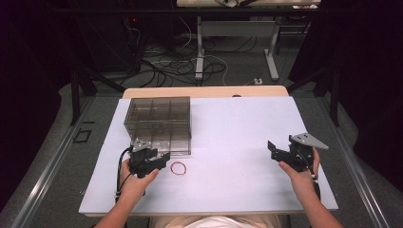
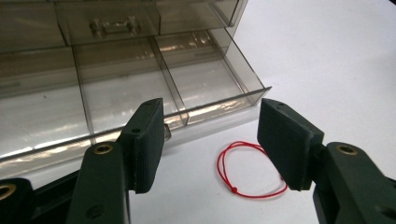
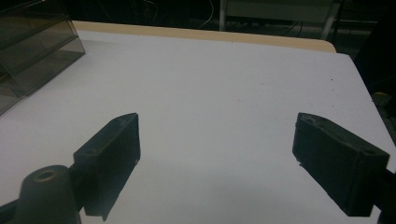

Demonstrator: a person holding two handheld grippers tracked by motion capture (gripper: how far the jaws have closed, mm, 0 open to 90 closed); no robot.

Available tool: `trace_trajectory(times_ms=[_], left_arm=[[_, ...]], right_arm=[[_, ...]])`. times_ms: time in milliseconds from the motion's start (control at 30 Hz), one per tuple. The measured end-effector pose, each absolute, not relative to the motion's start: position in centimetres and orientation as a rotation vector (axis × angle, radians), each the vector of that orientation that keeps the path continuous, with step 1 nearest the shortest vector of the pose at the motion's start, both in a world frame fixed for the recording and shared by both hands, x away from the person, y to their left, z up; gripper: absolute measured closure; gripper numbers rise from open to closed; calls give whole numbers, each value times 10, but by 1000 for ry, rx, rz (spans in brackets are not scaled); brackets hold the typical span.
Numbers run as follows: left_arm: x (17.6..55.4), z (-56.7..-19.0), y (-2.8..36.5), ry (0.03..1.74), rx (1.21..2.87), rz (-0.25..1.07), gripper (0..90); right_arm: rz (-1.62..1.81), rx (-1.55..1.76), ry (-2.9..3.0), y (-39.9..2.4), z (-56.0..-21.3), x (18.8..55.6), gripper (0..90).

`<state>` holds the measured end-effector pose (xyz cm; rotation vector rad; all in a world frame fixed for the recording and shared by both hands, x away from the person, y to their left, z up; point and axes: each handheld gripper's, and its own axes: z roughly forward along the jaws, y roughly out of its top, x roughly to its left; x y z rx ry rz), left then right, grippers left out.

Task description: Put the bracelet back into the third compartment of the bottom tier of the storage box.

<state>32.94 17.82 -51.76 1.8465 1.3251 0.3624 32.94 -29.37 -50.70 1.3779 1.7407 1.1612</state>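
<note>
Left gripper [image 2: 210,144] jaws half spread, red string loop [image 2: 250,170] lower centre between them, unpinched; we see open drawer [image 2: 140,84] upper left. Right gripper [image 3: 217,163] jaws spread over bare desk [image 3: 224,84].

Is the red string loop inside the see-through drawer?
No, the red string loop lies on the white table just in front of the open drawer, not in it.

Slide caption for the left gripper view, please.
Left gripper, jaws apart, poised over a red string loop beside the smoky plastic organizer's open drawer.
</note>
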Motion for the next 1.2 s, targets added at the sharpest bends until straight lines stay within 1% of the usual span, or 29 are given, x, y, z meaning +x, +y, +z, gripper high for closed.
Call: trace_trajectory(times_ms=[500, 700, 900, 933, 1200], left_arm=[[331, -516, 171, 1448, 1868, 229, 482], [333, -517, 167, 1509, 1900, 163, 525], [335, -519, 166, 1557, 1873, 123, 560], [336, -519, 168, 1568, 1878, 90, 568], [337, -523, 165, 1604, 1872, 72, 621]], right_arm=[[1162, 1393, 1747, -294, -508, 330, 147], [1170, 1391, 1742, -293, -509, 330, 147], [1165, 1402, 1752, -293, -508, 330, 146], [1170, 1400, 1750, -293, -508, 330, 147], [1178, 1405, 1734, -293, -509, 330, 147]])
